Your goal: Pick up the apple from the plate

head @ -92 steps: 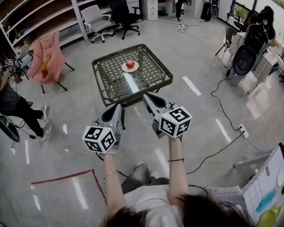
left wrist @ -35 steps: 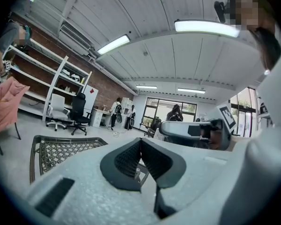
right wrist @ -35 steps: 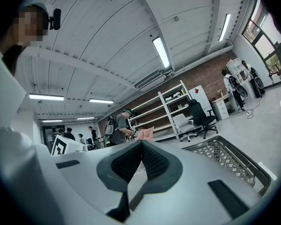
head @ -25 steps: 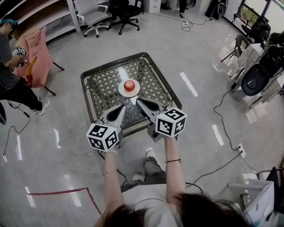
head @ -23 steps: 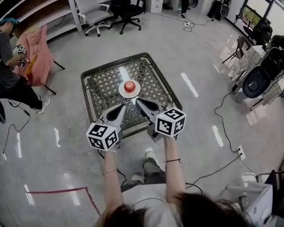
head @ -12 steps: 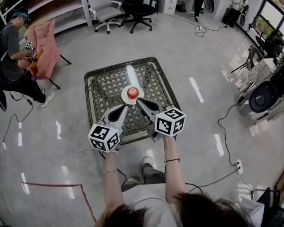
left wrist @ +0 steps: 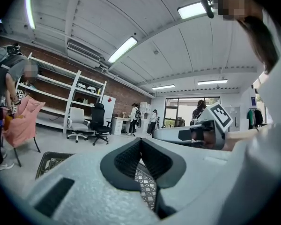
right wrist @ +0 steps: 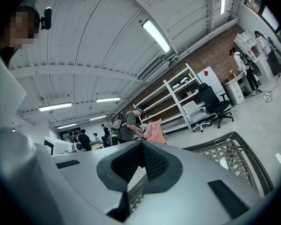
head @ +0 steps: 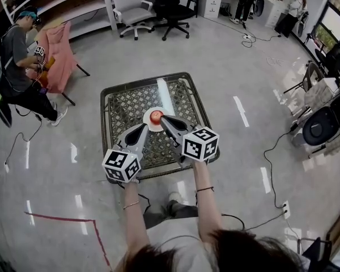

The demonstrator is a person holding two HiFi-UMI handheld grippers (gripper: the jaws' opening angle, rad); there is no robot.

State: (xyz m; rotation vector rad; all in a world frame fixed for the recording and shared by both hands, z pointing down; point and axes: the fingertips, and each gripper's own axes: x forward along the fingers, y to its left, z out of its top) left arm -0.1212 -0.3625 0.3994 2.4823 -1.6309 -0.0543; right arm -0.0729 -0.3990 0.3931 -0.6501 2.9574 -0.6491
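Near apple (head: 156, 116): both tongs (head: 143, 128) (head: 162, 119) closed, empty

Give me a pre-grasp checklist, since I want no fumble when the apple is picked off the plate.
1. Apple sits on the plate: ok.
2. Plate rests near the middle of the table, away from its edges: ok.
3. Right gripper open for the grasp: not ok, jaws together.
4. Left gripper open: not ok, jaws together.
5. Apple lined up between a gripper's jaws: cannot tell. Neither gripper view shows it, though the head view puts the right gripper's tip close beside it.
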